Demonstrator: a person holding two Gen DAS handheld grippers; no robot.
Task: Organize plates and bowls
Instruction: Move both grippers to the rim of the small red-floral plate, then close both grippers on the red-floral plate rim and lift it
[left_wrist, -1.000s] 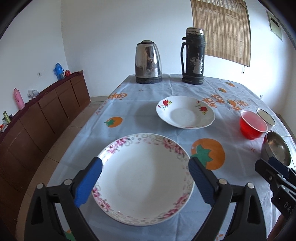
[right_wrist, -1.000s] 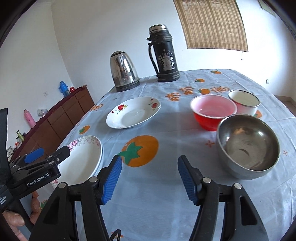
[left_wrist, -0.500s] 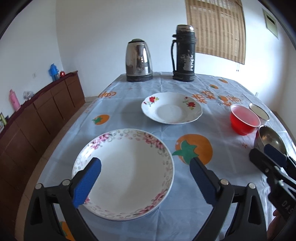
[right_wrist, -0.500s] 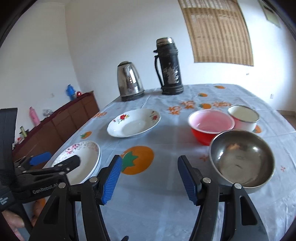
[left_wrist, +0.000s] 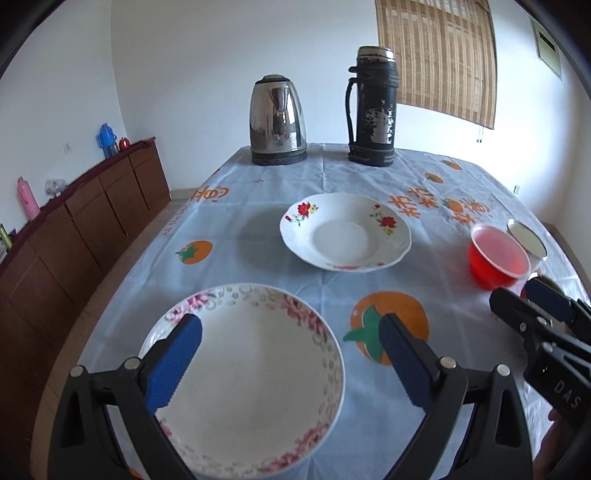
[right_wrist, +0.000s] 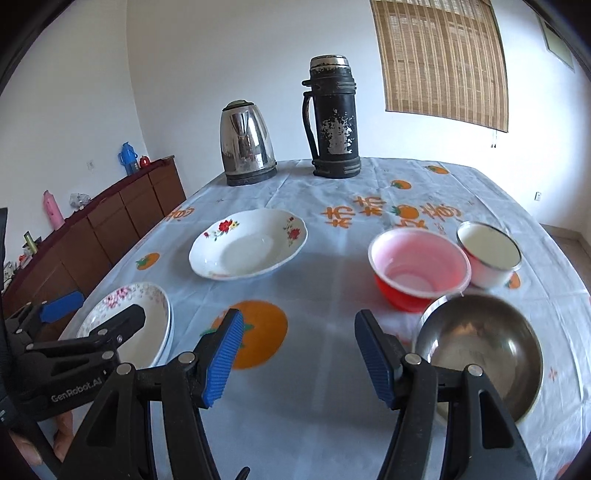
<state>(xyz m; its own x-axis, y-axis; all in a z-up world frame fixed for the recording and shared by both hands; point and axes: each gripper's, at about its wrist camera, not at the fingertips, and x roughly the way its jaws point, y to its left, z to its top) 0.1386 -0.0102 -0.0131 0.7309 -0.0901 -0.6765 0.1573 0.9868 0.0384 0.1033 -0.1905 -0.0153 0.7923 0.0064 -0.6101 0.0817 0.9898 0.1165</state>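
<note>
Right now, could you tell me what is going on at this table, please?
A person holds a gripper in each hand over a table with plates and bowls to sort. The left gripper hangs open over the pink-flowered plate, not gripping it. The right gripper is open and empty beside the steel bowl. The red-flowered plate, red bowl and white cup sit untouched.

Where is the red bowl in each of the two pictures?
Left wrist view: the red bowl sits at the far right, just above the right gripper poking in from that side.
Right wrist view: the red bowl is right of centre, beyond the steel bowl.
Shared landmark: in both views the small white cup stands just right of it.
</note>
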